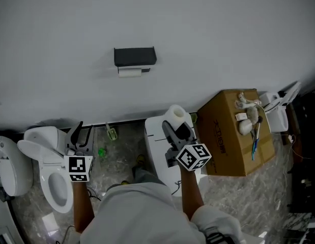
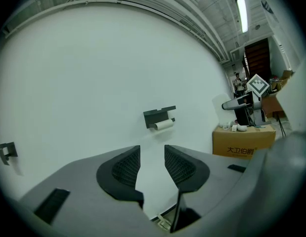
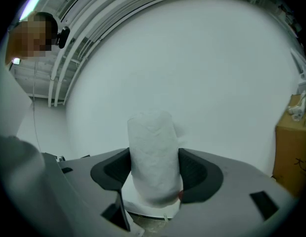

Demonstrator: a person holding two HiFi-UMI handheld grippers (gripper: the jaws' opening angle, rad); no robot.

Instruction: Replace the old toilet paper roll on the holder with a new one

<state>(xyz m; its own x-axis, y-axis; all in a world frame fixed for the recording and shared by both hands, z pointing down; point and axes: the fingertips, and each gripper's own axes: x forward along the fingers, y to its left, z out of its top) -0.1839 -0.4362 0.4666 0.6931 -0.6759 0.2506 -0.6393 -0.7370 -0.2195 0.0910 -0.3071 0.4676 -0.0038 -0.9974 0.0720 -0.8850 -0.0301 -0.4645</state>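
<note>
Your right gripper (image 3: 153, 171) gripped upright new white toilet paper roll (image 3: 150, 137). Your left gripper (image 2: 152, 166) stood released, empty. Old thin white roll (image 1: 130, 72) hung under black wall holder (image 1: 135, 56). Brown cardboard box (image 2: 243, 144) read "大卫伯爵".

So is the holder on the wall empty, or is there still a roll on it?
Not empty: a thin white roll hangs just under the dark holder, seen in both the head view and the left gripper view.
</note>
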